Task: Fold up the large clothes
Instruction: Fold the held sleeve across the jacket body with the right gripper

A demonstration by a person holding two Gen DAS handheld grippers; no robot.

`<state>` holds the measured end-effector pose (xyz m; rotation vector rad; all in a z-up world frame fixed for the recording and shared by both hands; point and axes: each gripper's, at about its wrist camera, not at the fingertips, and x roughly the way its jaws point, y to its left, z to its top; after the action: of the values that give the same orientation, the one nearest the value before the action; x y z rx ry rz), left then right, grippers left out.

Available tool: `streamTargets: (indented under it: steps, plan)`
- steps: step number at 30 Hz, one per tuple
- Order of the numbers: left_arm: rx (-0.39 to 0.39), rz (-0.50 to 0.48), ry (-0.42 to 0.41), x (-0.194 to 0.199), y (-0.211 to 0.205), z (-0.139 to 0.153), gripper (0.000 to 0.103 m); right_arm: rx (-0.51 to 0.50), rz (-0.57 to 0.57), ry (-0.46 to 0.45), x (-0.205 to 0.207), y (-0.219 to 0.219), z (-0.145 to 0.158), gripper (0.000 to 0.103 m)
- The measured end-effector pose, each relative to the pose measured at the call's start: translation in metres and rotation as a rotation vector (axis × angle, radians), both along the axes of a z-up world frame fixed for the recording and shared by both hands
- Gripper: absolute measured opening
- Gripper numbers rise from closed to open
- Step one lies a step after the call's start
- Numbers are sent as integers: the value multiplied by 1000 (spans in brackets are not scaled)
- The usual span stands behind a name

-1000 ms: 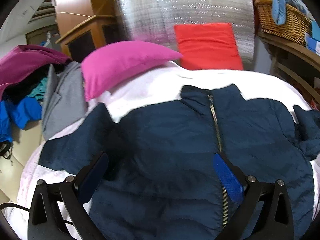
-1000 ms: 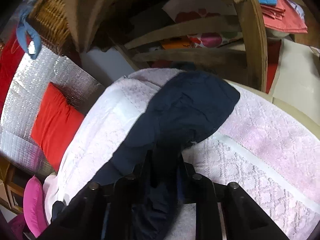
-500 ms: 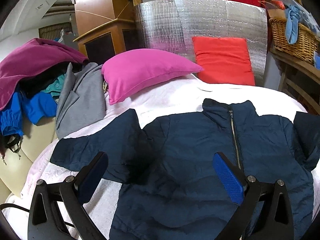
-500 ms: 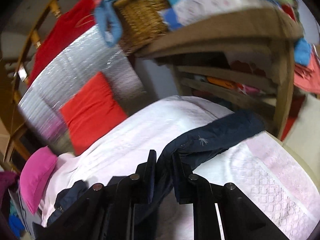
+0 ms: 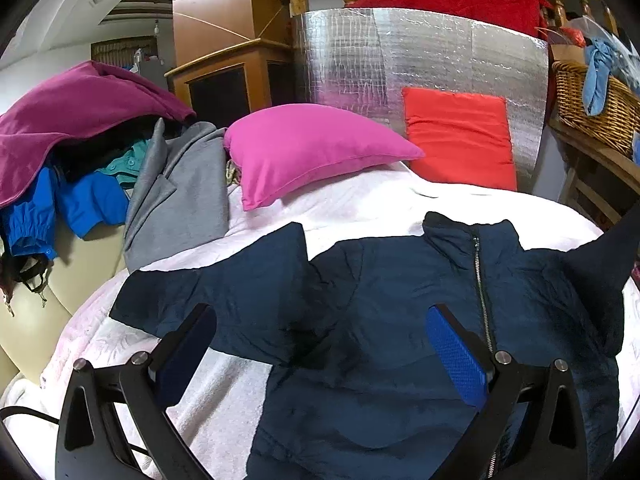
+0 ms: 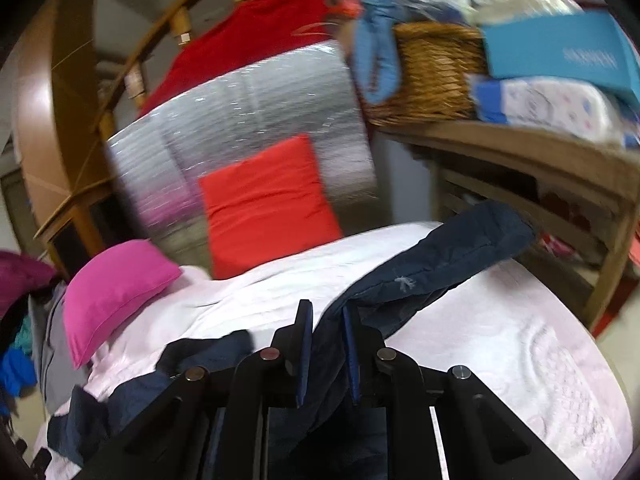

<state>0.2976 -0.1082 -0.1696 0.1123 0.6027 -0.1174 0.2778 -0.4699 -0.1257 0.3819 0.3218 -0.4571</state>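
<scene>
Right gripper [image 6: 326, 316] jaws clamp the navy jacket [image 5: 400, 300] sleeve [image 6: 452, 256] — left gripper [image 5: 320, 328] jaws spread wide.

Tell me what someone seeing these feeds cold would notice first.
The dark navy zip-front jacket spread across the pale pink bedspread fills the middle, one sleeve lifted and pinched in the right gripper while the left gripper hovers open above the chest. Behind it, the bright magenta pillow and the red cushion, leaning on a silver foil panel, catch the eye.

navy jacket [image 5: 384, 320], pink pillow [image 5: 312, 148] (perhaps magenta)
</scene>
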Motion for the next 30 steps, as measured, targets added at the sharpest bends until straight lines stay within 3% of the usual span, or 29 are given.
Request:
streamTargets:
  steps: [8,10,12,14,15,16,17,20,22,27,30]
  plan:
    - [19,57,58,19,21,-19,103,-131,186,0,29,84,24,13]
    - [24,78,76,25,26,-25,103,-117,234,-8,34,95,27,13]
    - [28,90,87,29,29,-29,103,5,298,-14,35,87,26,15]
    - [27,84,103,31,28,-32,103,125,311,-4,32,71,17,24]
    - [26,79,111,31,26,-33,103,181,299,-3,27,59,10,49]
    - [25,69,122,32,24,-35,103,230,274,-6,20,45,2,81]
    - [26,59,132,32,20,-37,103,267,240,-15,12,31,-7,87]
    - [32,26,154,32,9,-43,103,358,125,-28,-20,-15,-37,88]
    - [40,6,168,33,2,-47,103,470,39,-28,-39,-50,-63,88]
    - [62,-20,230,38,-18,-66,103,705,-99,-8,-53,-117,-124,85]
    - [84,-26,235,39,-28,-71,103,820,-119,-8,-43,-135,-156,73]
